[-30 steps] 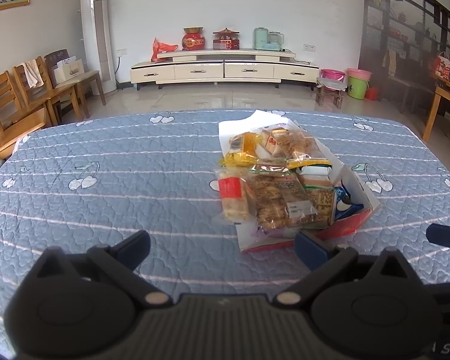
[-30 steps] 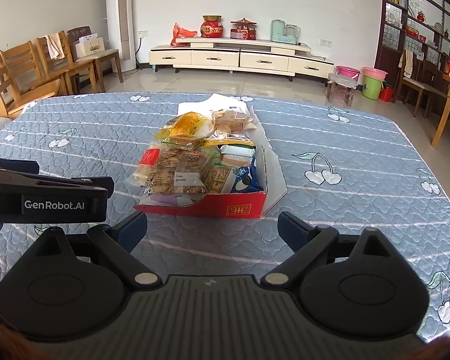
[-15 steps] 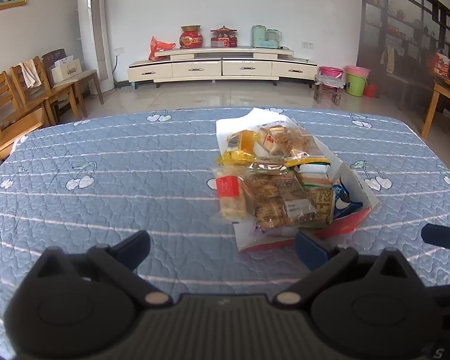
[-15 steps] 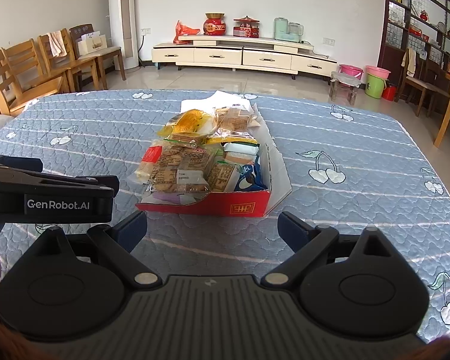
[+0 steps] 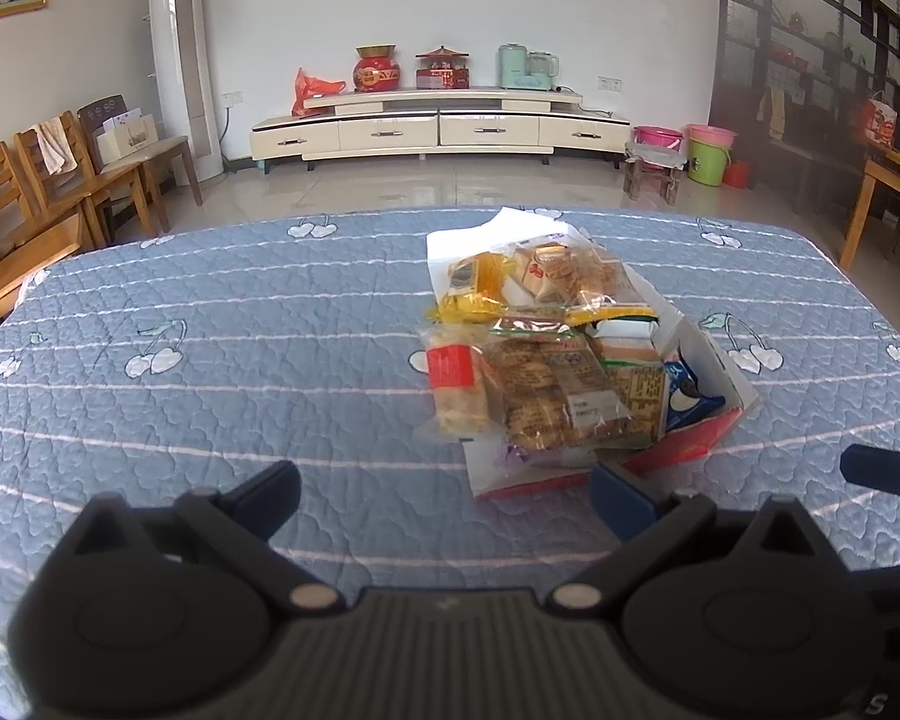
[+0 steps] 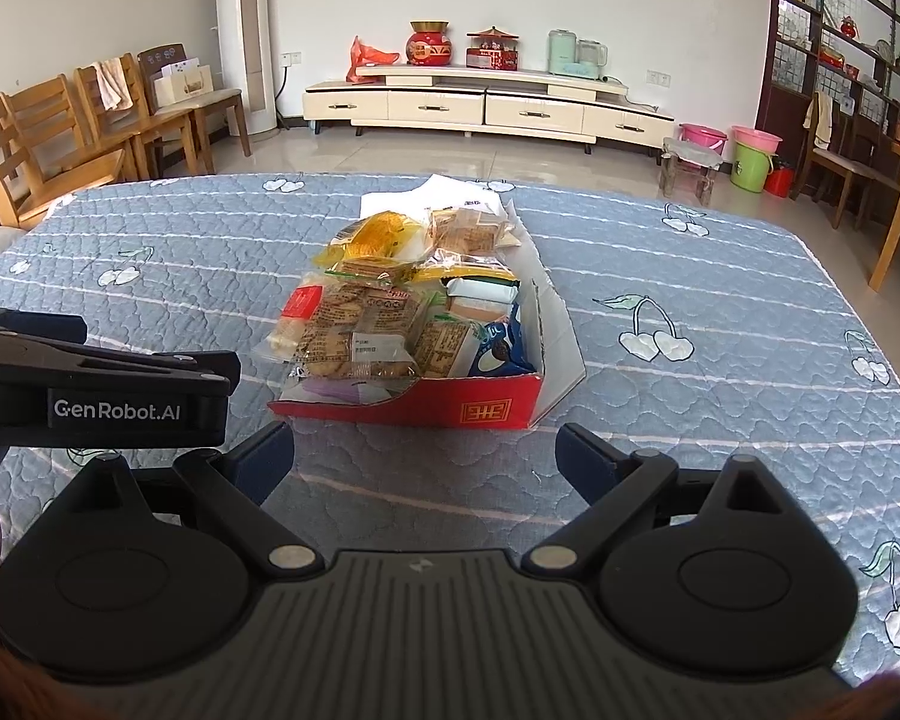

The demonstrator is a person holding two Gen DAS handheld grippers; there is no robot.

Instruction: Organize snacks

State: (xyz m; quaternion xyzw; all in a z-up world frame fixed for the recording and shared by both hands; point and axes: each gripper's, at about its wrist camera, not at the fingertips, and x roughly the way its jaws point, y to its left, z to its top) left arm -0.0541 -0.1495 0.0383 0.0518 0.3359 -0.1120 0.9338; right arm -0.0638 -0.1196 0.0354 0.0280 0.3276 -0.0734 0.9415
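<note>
Red snack box [image 6: 450, 411] mid-table on blue quilted cloth [image 6: 690, 276], flaps open, heaped with clear-wrapped biscuits [image 6: 354, 330], yellow packet [image 6: 384, 234], possibly an Oreo pack [image 6: 498, 354]. Left gripper [image 5: 444, 489] and right gripper [image 6: 424, 453] hovering short of box, jaws spread wide, holding nothing.

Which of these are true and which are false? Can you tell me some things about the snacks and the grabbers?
1. The snacks sit piled in a red box. True.
2. The right gripper holds a snack. False: it is open and empty.
3. The box rests on a blue quilted cloth with cherry prints. True.
4. The left gripper is shut. False: its jaws stand wide apart.
5. A blue cookie packet lies at the box's right side. True.
</note>
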